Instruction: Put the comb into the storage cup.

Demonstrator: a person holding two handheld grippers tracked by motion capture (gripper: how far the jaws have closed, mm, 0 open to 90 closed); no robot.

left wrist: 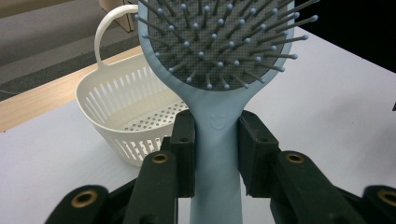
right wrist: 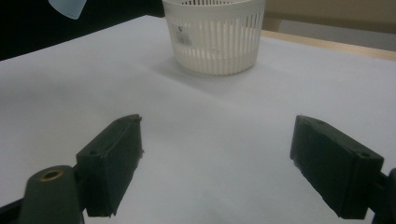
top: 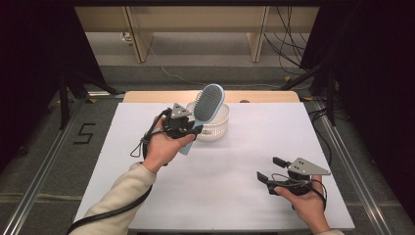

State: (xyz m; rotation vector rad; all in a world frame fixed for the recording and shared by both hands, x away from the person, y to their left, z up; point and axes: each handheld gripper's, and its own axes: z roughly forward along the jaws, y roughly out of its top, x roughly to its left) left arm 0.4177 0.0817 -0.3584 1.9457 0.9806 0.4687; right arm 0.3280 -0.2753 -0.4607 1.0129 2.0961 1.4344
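White table top (top: 235,161) on a wood base; grey carpet floor (top: 205,58). Wooden furniture legs (top: 139,39) at 12 o'clock, cables (top: 288,44) at 1, black drapes (top: 29,73) at 9 and 3.

I have a pale blue hairbrush (top: 207,105) clamped by its neck, just below the head — an oval paddle with a dark grey cushion and grey bristles tipped with small blue balls. It is lifted off the table, head tilted up and away from me, bristle side facing my camera in the left gripper view (left wrist: 219,42). The handle runs down between the black pads and its end pokes out below my hand in the high view. The head sits over the near-left rim of the white slotted basket (top: 218,128) — a round plastic tub with a perforated floor and a loop handle (left wrist: 108,28) at the back, standing upright on the white tabletop
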